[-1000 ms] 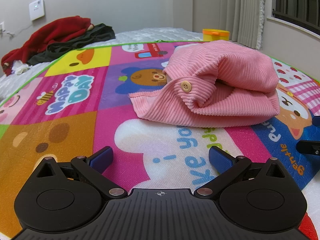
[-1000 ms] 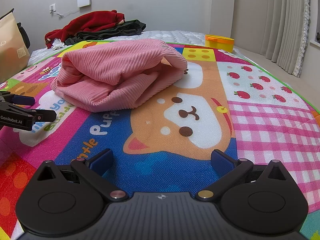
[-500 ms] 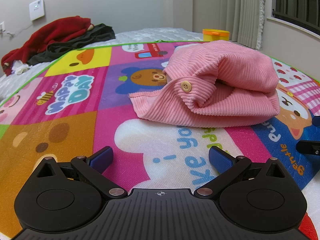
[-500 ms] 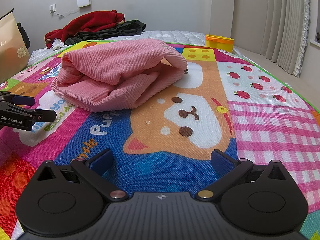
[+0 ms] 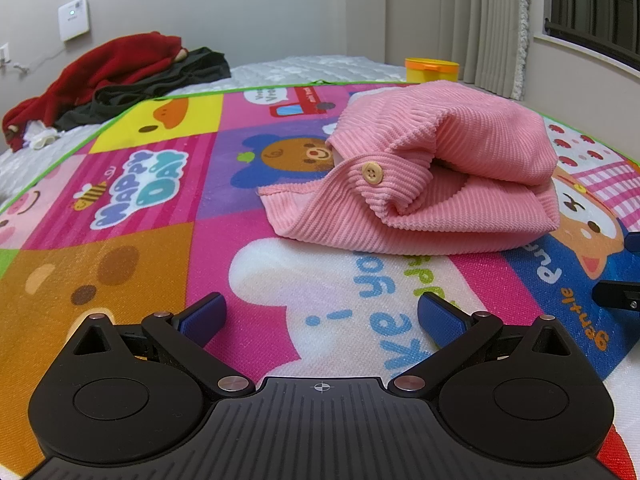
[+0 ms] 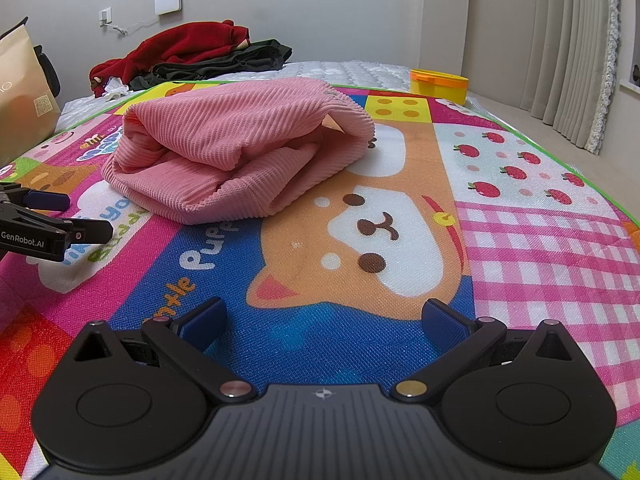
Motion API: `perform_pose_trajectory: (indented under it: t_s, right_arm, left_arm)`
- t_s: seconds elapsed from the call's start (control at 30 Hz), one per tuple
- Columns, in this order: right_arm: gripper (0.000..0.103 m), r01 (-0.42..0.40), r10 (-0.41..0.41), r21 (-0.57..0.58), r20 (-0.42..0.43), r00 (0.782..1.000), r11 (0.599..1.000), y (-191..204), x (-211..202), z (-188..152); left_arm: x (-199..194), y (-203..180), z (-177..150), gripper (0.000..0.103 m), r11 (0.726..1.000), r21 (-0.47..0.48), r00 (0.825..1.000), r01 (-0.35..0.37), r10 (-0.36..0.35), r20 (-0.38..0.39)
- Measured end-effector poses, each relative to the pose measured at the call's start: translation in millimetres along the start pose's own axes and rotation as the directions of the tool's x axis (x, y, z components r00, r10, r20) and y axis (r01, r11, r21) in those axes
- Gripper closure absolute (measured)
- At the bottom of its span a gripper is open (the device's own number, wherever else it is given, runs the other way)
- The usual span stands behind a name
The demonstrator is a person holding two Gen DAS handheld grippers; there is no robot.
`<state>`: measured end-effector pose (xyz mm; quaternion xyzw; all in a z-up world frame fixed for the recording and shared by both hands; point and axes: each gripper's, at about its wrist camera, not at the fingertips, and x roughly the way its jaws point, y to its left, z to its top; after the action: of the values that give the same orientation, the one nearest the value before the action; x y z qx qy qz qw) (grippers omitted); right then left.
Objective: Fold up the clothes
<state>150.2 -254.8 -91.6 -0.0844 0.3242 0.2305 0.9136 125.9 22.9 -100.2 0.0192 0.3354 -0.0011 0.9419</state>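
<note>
Nothing has moved since earlier: we hold left gripper (image 5: 319, 315) and right gripper (image 6: 324, 319) spread wide, empty. Both sit just short of the folded pink garment (image 5: 432, 184) on the play mat (image 5: 152, 184), seemingly untouched.

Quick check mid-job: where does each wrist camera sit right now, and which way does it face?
Left wrist: low over the colourful cartoon play mat, facing the folded pink corduroy garment; open left claw in the foreground.
Right wrist: low over the mat's puppy panel, facing the garment's other side; open right claw in the foreground, left claw at the left edge.
Shared: garment, mat, yellow tub, red and dark clothes pile.
</note>
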Motion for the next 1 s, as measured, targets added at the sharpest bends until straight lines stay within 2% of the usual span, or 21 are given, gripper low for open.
perform_pose_trajectory:
  t_s: [1.0]
  right_arm:
    - [0.0,0.001,-0.001,0.001,0.001,1.0,1.0,0.4,-0.5,0.1]
  left_arm:
    - [0.5,0.6,-1.5,0.0,1.0,-0.004,1.0,0.0,0.0,0.011]
